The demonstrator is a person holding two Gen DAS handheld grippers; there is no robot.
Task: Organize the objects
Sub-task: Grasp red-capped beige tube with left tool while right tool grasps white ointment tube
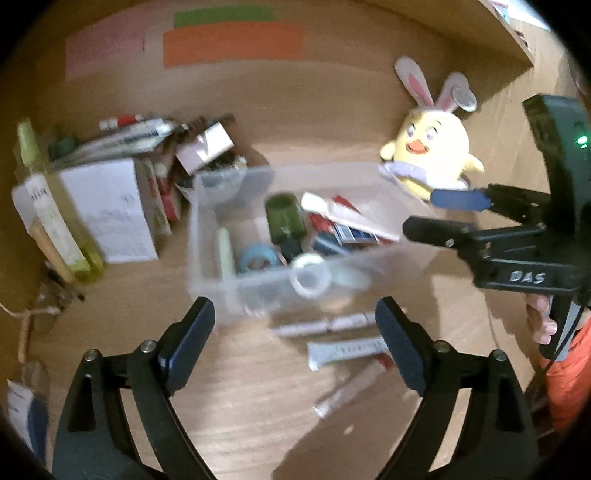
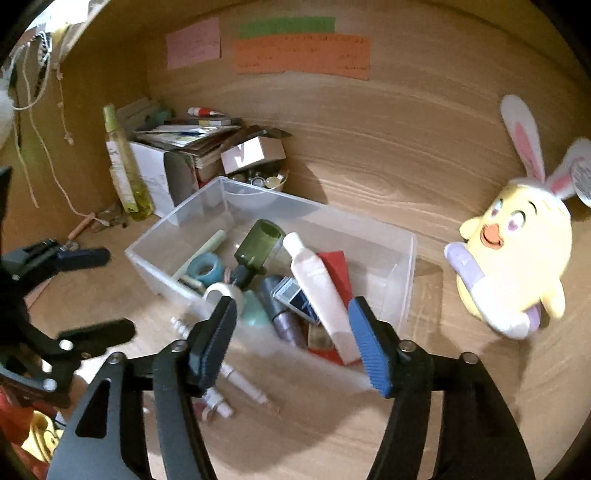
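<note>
Left gripper (image 1: 295,328): fingers (image 1: 192,332) spread wide, released, nothing between them and nothing touched. They hang over the near wall of the clear plastic bin (image 1: 207,236).

Right gripper (image 2: 291,339): fingers (image 2: 364,343) parted, released, gripping nothing. They stand just before the near edge of the same bin (image 2: 402,266); contact with the wall cannot be told.

Bin contents, lying loose: an olive-green bottle (image 2: 258,243) tilted with its dark cap downward, a white tube (image 2: 317,291) slanted over a red box (image 2: 338,269), a blue tape roll (image 2: 205,269), a white tape roll (image 2: 223,291), a pale stick (image 2: 205,247), and a dark blue case (image 2: 295,297).

Outside the bin, on the wooden surface (image 2: 369,177) near the fingers: several pens or tubes (image 1: 347,350), blurred; type cannot be told.

Right of the bin, apart from it: a yellow chick plush with rabbit ears (image 2: 517,258), upright against the back panel.

Left rear corner: a white carton (image 2: 155,173) with stacked papers on top, a small open cardboard box (image 2: 255,153), and a tall yellow-green spray bottle (image 2: 123,173), upright just beside the carton.

Back panel: pink (image 2: 194,44), green (image 2: 286,26) and orange (image 2: 303,55) paper notes; writing illegible.

A person's hand (image 1: 541,321) and an orange sleeve (image 1: 569,373) show at the right gripper's handle.
</note>
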